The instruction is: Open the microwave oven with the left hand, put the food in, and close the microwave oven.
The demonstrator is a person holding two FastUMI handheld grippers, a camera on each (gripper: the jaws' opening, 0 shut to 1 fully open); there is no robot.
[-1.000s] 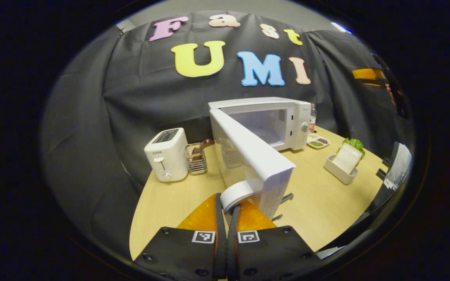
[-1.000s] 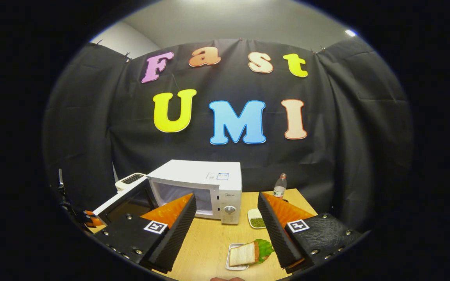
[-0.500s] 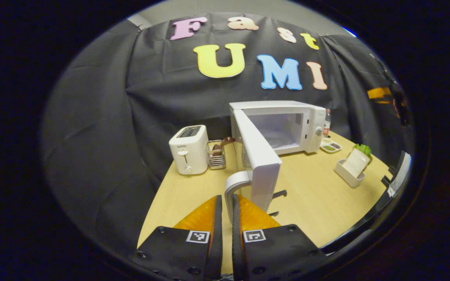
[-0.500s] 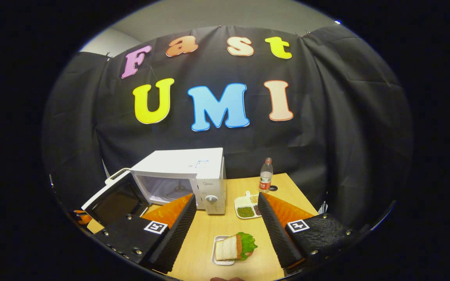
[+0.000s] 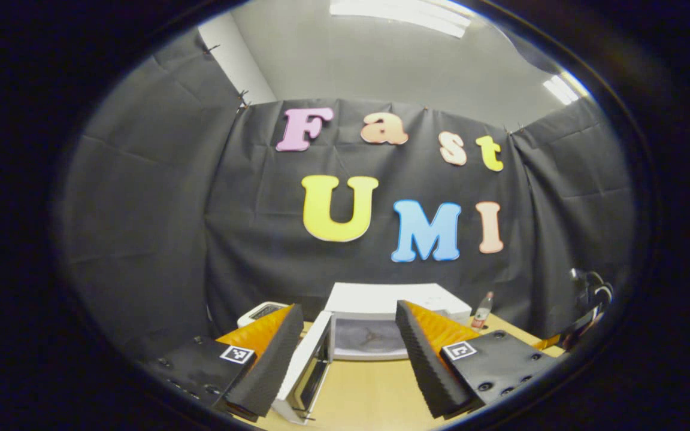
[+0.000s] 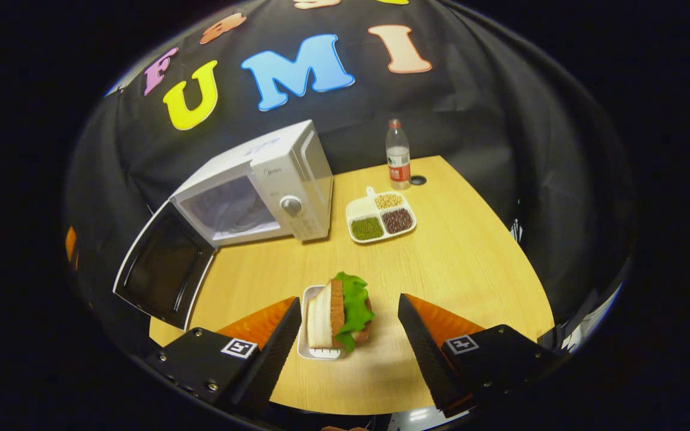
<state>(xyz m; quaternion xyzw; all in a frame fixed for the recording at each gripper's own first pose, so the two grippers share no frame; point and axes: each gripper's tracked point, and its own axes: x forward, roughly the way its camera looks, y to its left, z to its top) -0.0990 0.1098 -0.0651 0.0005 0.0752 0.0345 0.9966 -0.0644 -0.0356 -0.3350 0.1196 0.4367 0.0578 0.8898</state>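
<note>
**Door open, sandwich still on the table**

Your right gripper [image 6: 345, 323] hangs over the near edge of the table [image 6: 471, 263] with its fingers spread wide, gripping nothing. Between them, close to the left finger [image 6: 273, 341], sits the sandwich [image 6: 339, 314]: bread slices standing on edge with a green leaf along one side, resting in a small white tray [image 6: 308, 350]. Past it, toward the middle of the table, lies a divided dish [image 6: 380, 215] with three sorts of grains. To its left stands the microwave [image 6: 273, 179], its door [image 6: 162, 266] swung fully out to the left and the cavity bare. A bottle [image 6: 398, 155] stands behind the dish, near the cloth wall.

Your left gripper [image 5: 345, 353] is also spread wide and holds nothing, well back from the door. In the left gripper view the door [image 5: 306, 374] juts toward you just inside the left finger [image 5: 267, 359], with the microwave [image 5: 381, 317] cavity showing between the fingers. A toaster [image 5: 264, 311] peeks up behind the left finger, and the bottle [image 5: 484, 306] stands right of the microwave.
</note>
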